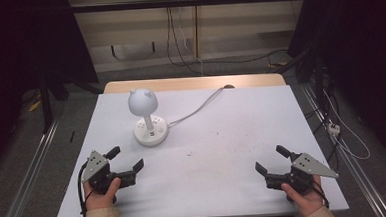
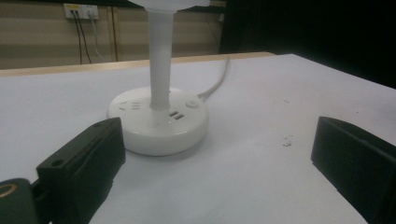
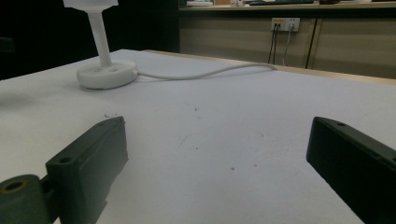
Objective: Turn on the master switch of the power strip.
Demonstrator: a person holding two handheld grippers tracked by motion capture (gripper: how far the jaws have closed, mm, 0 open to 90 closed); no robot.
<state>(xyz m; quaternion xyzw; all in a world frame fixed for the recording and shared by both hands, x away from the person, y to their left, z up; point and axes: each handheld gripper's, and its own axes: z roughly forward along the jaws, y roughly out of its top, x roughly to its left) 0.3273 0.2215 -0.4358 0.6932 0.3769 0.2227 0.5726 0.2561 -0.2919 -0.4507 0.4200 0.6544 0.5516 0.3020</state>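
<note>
A white desk lamp [image 1: 147, 116] with a rounded, eared head and a round base with sockets stands on the white table [image 1: 232, 136], left of centre. Its base [image 2: 159, 119] is close in front of my left gripper [image 1: 126, 159], whose jaws are spread wide and hold nothing. The lamp's white cable [image 1: 201, 105] runs to the table's far edge. My right gripper [image 1: 271, 159] rests near the front right, open and empty, pointing across the table toward the lamp [image 3: 105, 70].
Dark specks mark the table's middle [image 1: 189, 152]. A wooden strip [image 1: 194, 83] edges the far side. Cables [image 1: 332, 126] lie on the floor to the right, and metal rails [image 1: 29, 167] run along both sides. Wall sockets [image 3: 285, 23] sit on the back wall.
</note>
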